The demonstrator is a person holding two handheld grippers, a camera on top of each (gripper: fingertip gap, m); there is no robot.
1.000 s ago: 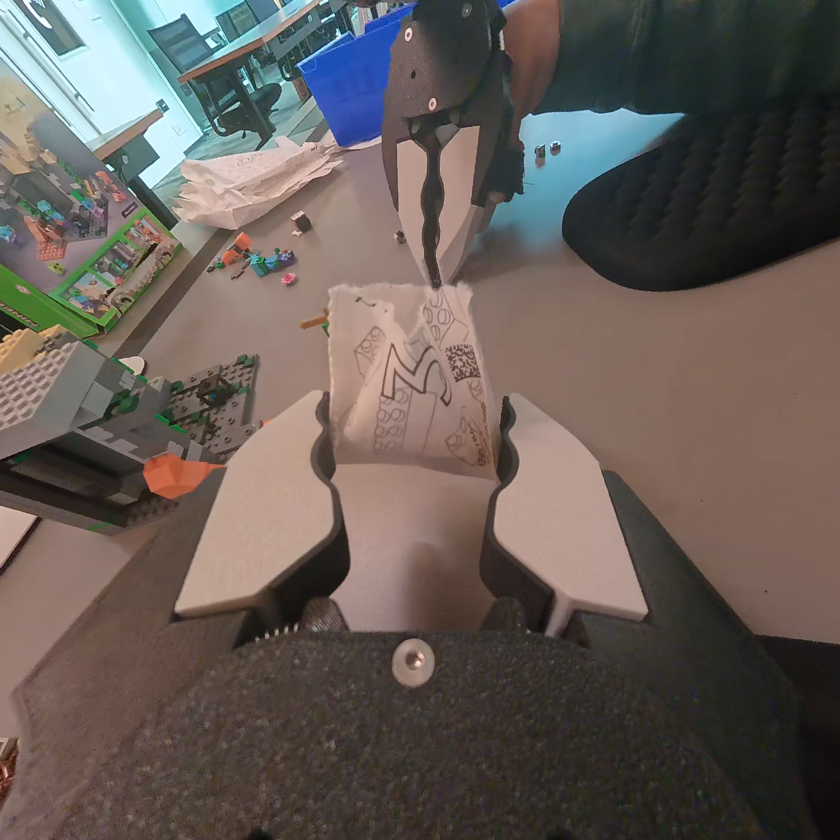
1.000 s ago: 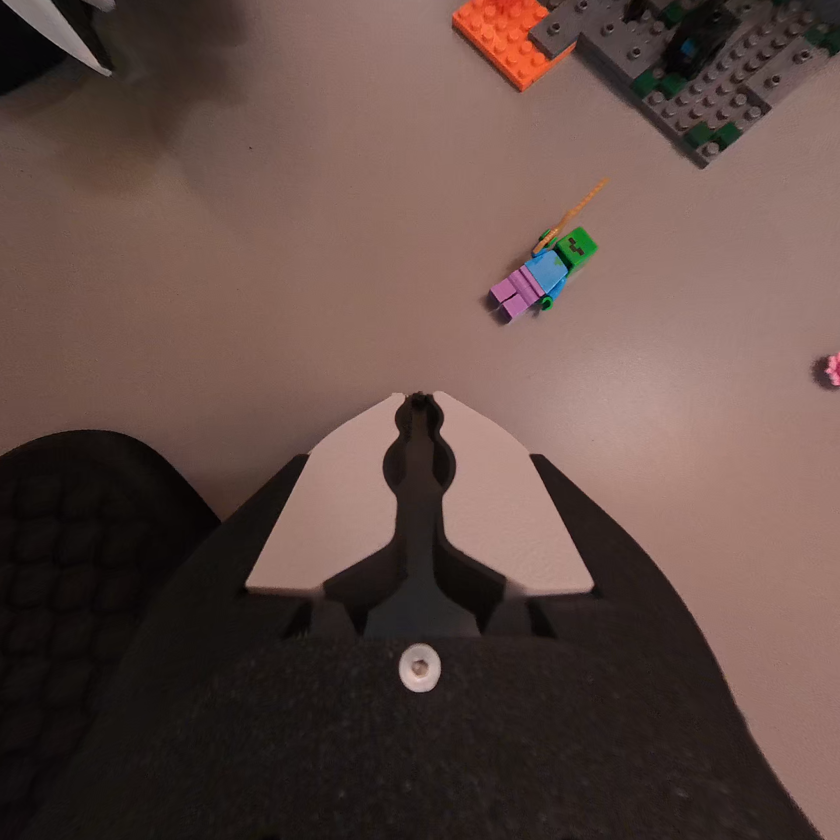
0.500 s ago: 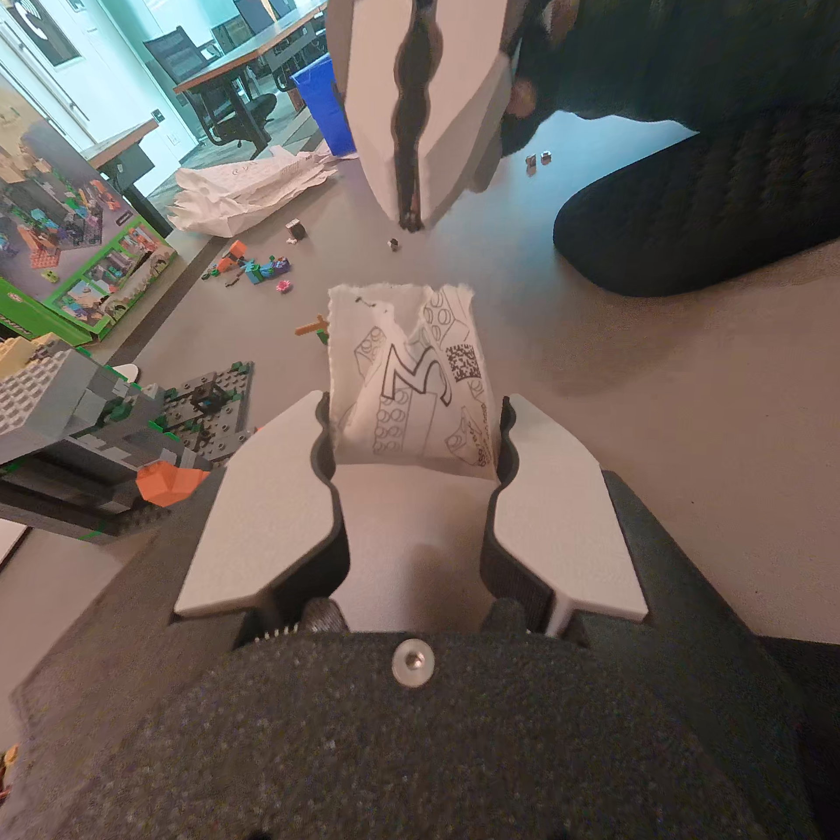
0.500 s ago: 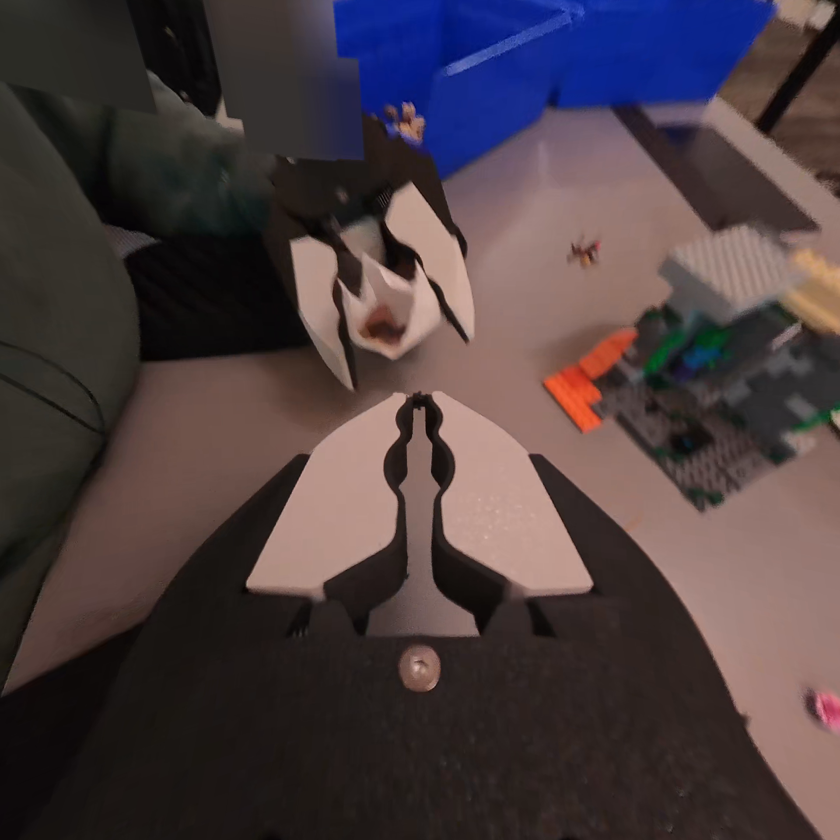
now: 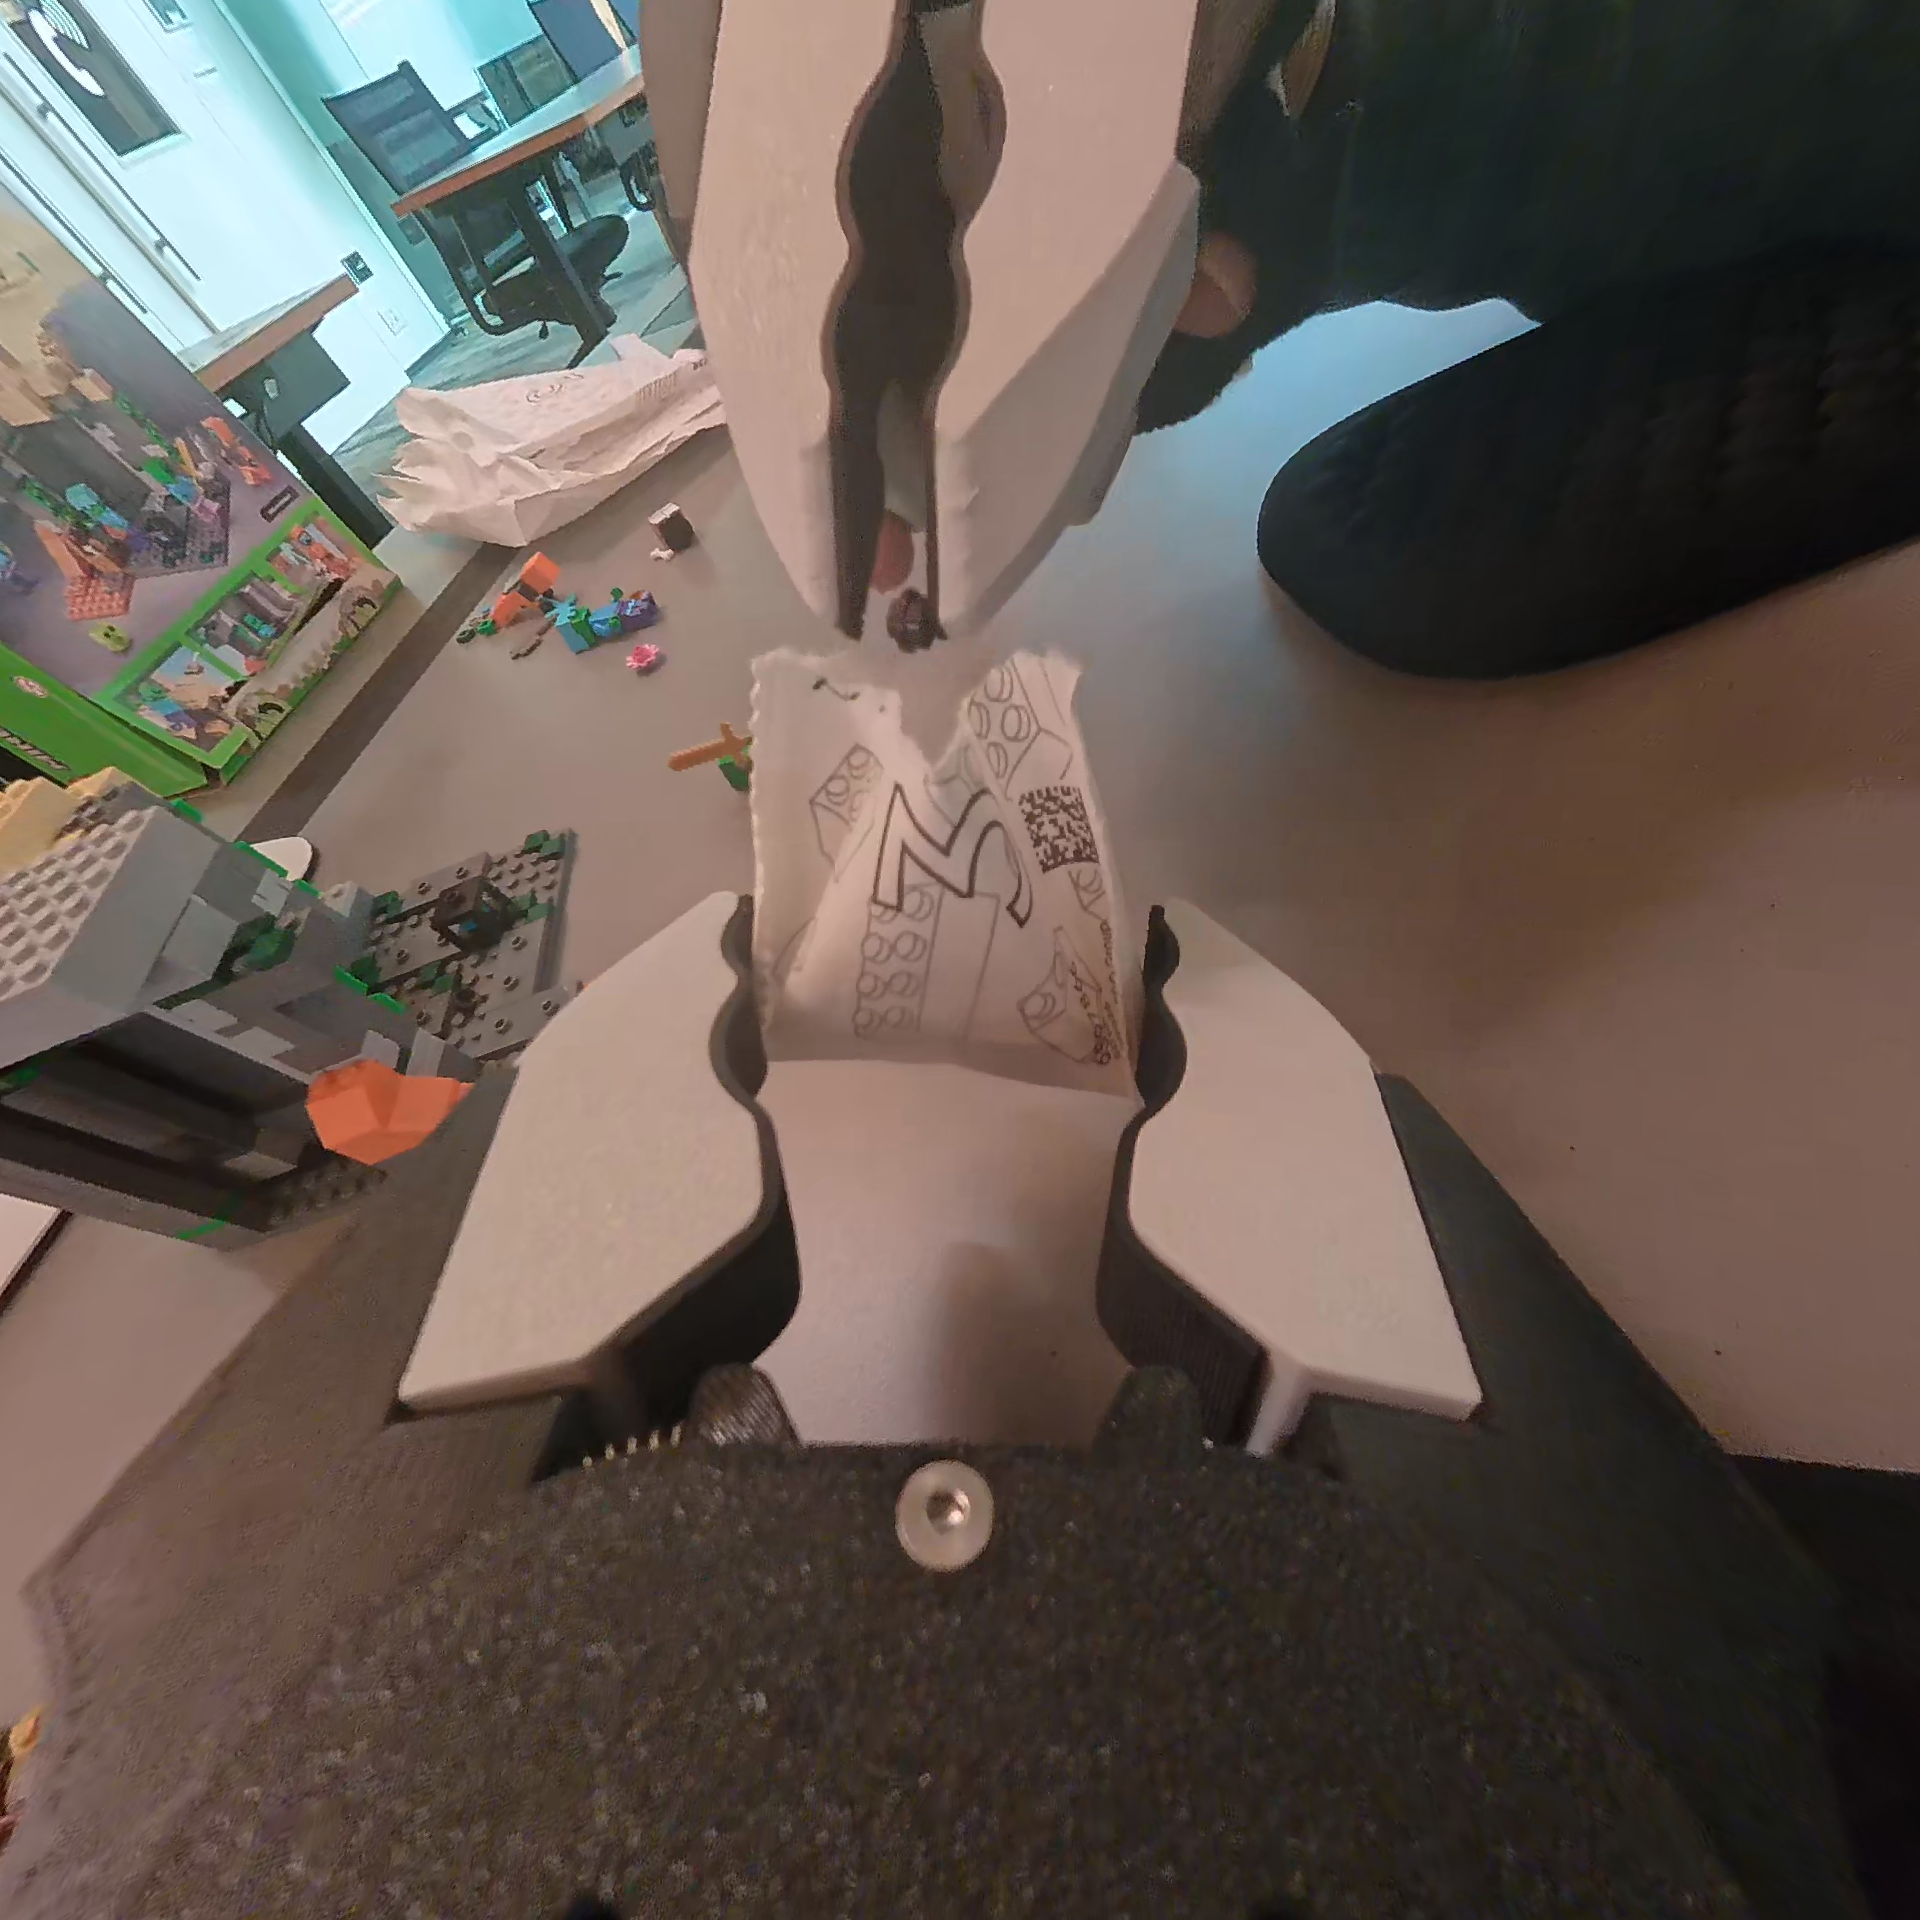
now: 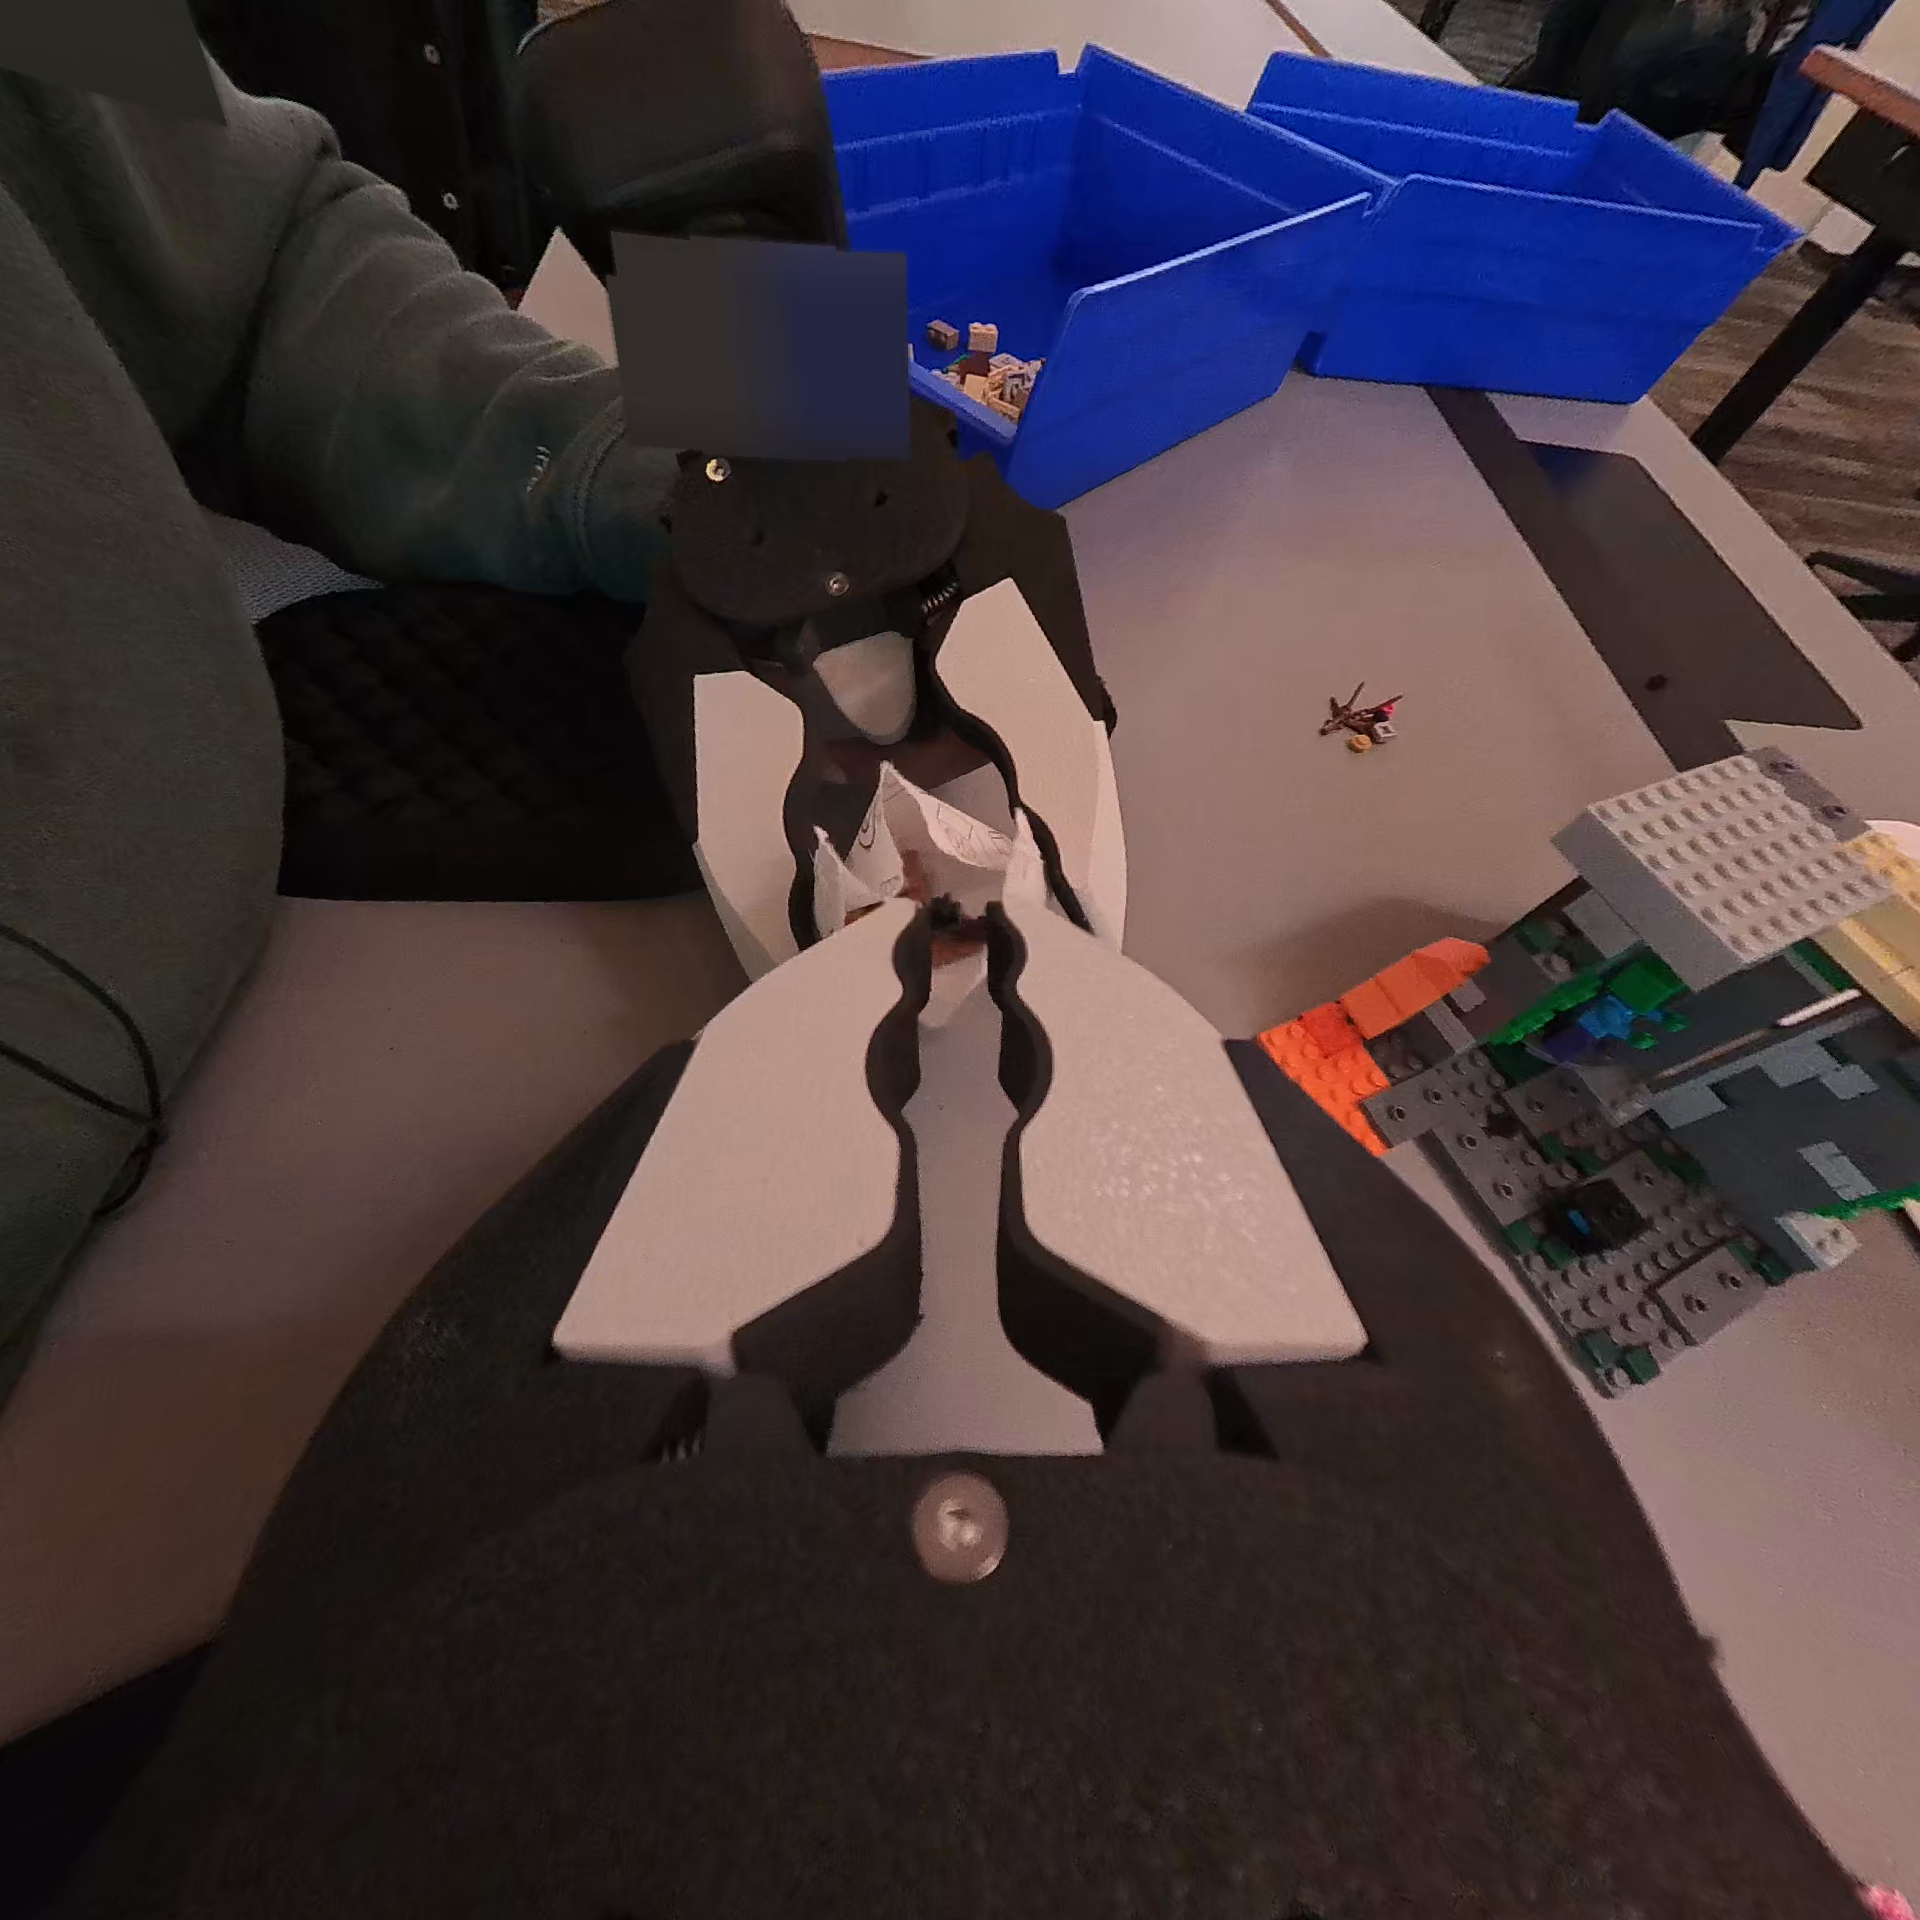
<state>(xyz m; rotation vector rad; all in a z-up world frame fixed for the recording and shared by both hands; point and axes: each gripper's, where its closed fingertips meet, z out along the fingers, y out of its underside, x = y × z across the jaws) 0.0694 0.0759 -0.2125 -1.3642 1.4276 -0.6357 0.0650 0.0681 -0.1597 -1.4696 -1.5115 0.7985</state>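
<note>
My left gripper [image 5: 945, 920] is shut on a white paper bag [image 5: 935, 862] printed with brick drawings and holds it upright, torn mouth up. My right gripper [image 5: 894, 623] hangs tip-down just above the bag's mouth. Its jaws stand a narrow gap apart, pinching a small dark piece [image 5: 914, 623] at the tips. In the right wrist view the right gripper [image 6: 948, 920] points at the open bag [image 6: 956, 831], which sits between the left gripper's white fingers [image 6: 1081, 831]. Something brown shows inside the bag.
A grey brick build with orange parts [image 5: 156, 987] stands on the grey table at my left, also in the right wrist view [image 6: 1662, 1039]. Blue bins [image 6: 1143, 260], a green set box [image 5: 156, 571], loose pieces [image 5: 571, 613], crumpled paper bags [image 5: 551, 426], a black cushion [image 5: 1610, 499]. Tip to tip, the grippers are about 5 centimeters apart.
My right gripper lifted from the table, turned to face the left gripper and came over the bag's mouth; its jaws parted slightly. The left gripper and bag stayed still.
</note>
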